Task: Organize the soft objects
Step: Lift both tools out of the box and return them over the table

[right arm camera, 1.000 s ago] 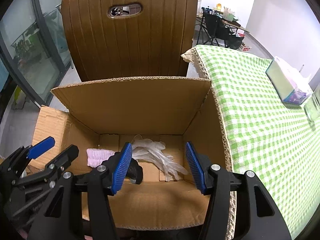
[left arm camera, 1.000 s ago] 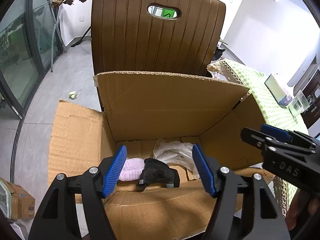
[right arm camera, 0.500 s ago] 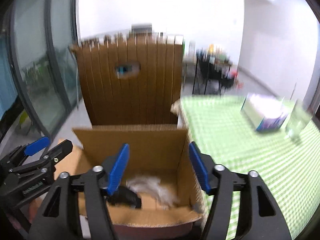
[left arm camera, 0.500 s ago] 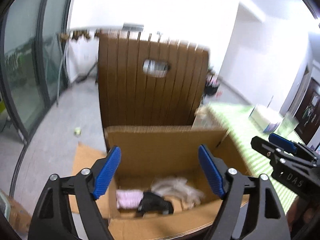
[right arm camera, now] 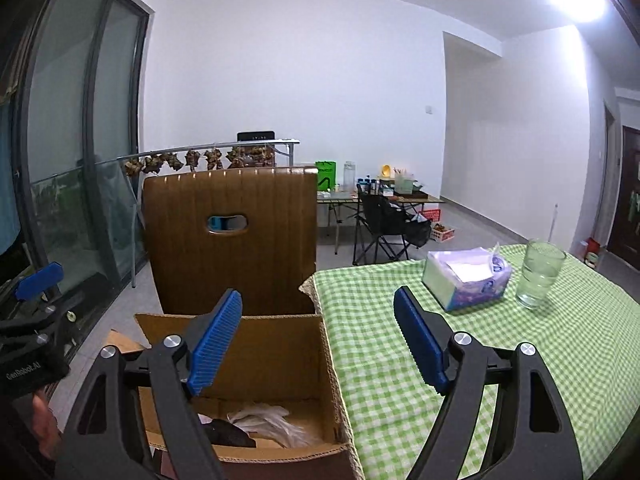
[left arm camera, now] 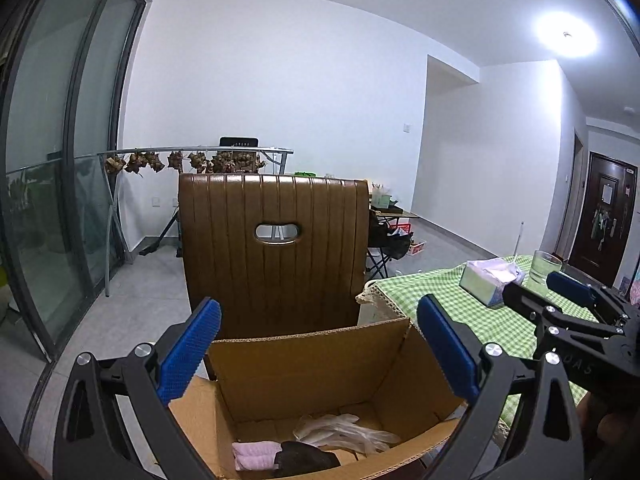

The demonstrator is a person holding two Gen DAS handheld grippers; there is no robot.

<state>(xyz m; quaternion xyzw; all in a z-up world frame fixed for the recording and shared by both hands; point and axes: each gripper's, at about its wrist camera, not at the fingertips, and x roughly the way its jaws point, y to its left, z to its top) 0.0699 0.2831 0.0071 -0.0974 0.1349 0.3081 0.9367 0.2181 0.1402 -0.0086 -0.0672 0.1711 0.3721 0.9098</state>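
Cardboard box (left arm camera: 304, 368) holding pink cloth (left arm camera: 256, 454), dark item (left arm camera: 306, 460), white gloves (left arm camera: 344, 434); left gripper (left arm camera: 318, 350) and right gripper (right arm camera: 318, 342) empty, jaws opening; deposit step judged done, next: locate another soft item

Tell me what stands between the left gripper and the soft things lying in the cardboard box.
Nothing visible. The box is open at the top, and the pink cloth, dark item and clear gloves lie uncovered on its floor. The left gripper, jaws opening and empty, hangs above them.

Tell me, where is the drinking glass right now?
In the right wrist view the drinking glass stands upright on the green checked tablecloth, far right, just right of the tissue box.
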